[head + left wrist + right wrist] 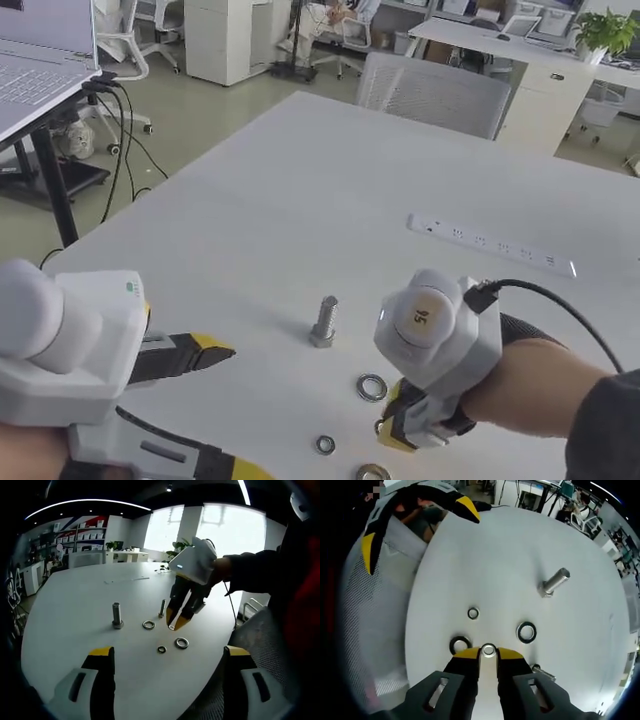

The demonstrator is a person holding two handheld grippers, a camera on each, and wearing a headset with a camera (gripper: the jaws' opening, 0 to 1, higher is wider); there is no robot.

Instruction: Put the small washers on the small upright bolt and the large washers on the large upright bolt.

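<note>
Right now the right gripper is pinching a held small washer by its rim, its yellow-tipped fingers clamping together on it. It is pointing down at the white surface; whether the washer is touching the surface, I cannot tell. In the left gripper view the small upright bolt is standing just beside those fingers, on their far side. The large upright bolt is standing well apart from it, nearer the middle of the surface.

Three more washers are lying flat. One large washer is resting between the two bolts, near the right gripper's tips. A second large washer is lying closer to the surface's near edge, with a loose small washer just beside it.

The left gripper is hovering low at the near edge, its fingers spreading wide apart and gripping nothing.

Farther back, a power strip is lying on the surface, a mesh chair is sitting at its far end, and a laptop is sitting on a stand off to the left.
</note>
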